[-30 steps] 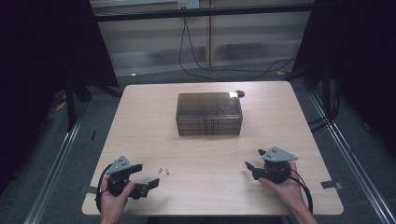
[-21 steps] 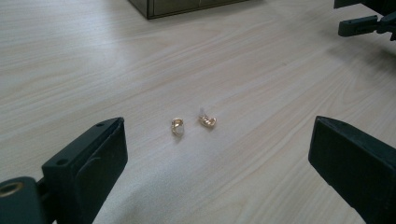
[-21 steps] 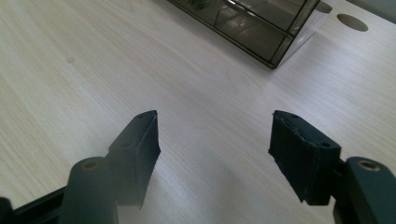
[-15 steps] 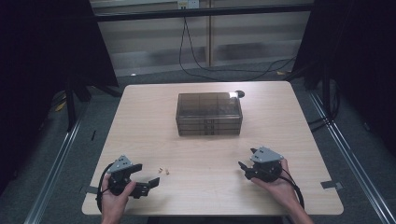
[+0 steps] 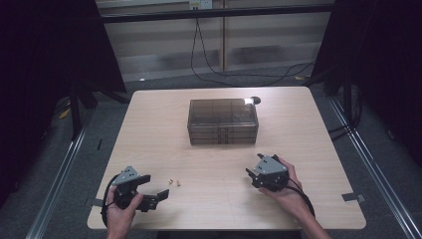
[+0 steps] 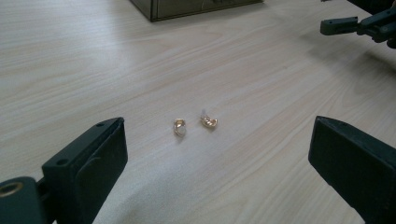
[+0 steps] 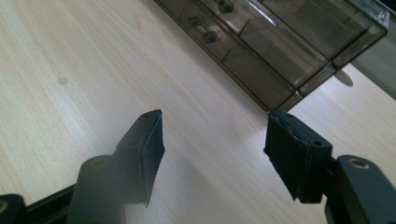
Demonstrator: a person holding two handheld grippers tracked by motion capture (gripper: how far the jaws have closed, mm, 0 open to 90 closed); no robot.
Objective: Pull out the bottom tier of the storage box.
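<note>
Two small gold earrings [image 5: 175, 182] lie side by side on the pale wooden table [image 5: 308, 129], near its front left. In the left gripper view, one earring [image 6: 179, 127] and the other earring [image 6: 209, 122] rest just ahead of my left gripper [image 6: 217, 154]. That gripper stands wide open and empty. In the high view the left gripper [image 5: 154, 188] points right, just short of the earrings. A smoky see-through drawer box [image 5: 222, 121] stands at the table's middle. My right gripper [image 5: 252, 175] is open and empty, and it faces the drawer box [image 7: 280, 46] past its own gap [image 7: 215, 135].
A small dark round object [image 5: 256, 100] lies behind the box. The right gripper's jaw tips [image 6: 341, 25] show at the far right of the left gripper view. Cables run across the floor beyond the table. Bare wood lies between the two grippers.
The right gripper has moved left towards the table's middle and turned towards the box. The left gripper has barely shifted. The earrings and box have not moved.
</note>
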